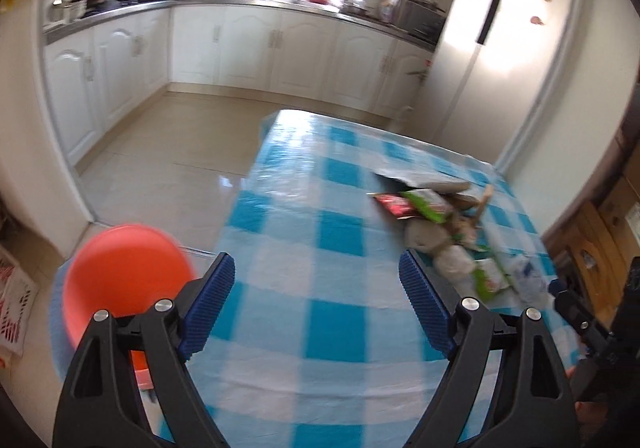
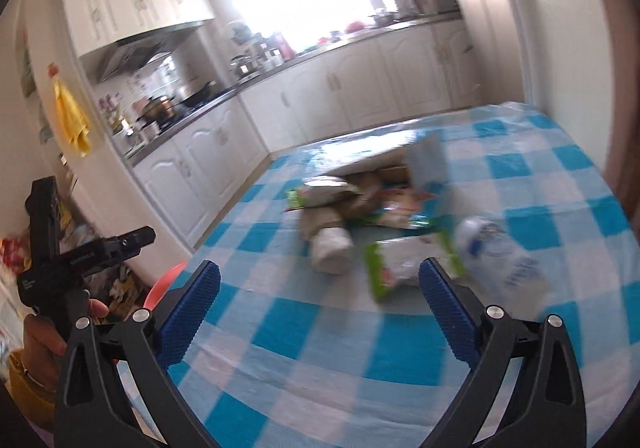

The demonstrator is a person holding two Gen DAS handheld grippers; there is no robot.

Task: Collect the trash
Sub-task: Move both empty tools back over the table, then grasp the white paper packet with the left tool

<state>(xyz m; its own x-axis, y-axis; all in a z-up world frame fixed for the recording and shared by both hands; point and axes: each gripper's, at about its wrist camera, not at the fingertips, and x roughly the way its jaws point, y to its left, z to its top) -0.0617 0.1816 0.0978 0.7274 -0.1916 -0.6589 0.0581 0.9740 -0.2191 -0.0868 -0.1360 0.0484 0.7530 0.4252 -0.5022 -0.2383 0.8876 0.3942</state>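
1. Trash, wrappers and a crumpled bottle, lies heaped on the checked bench; nothing looks collected.
2. Left hand-held gripper and right hand-held gripper gape wide, both empty.
3. Orange basin sits beside the bench.

The right hand-held gripper gapes empty above the checked tablecloth near wrappers.

Left tongs, right tongs agape
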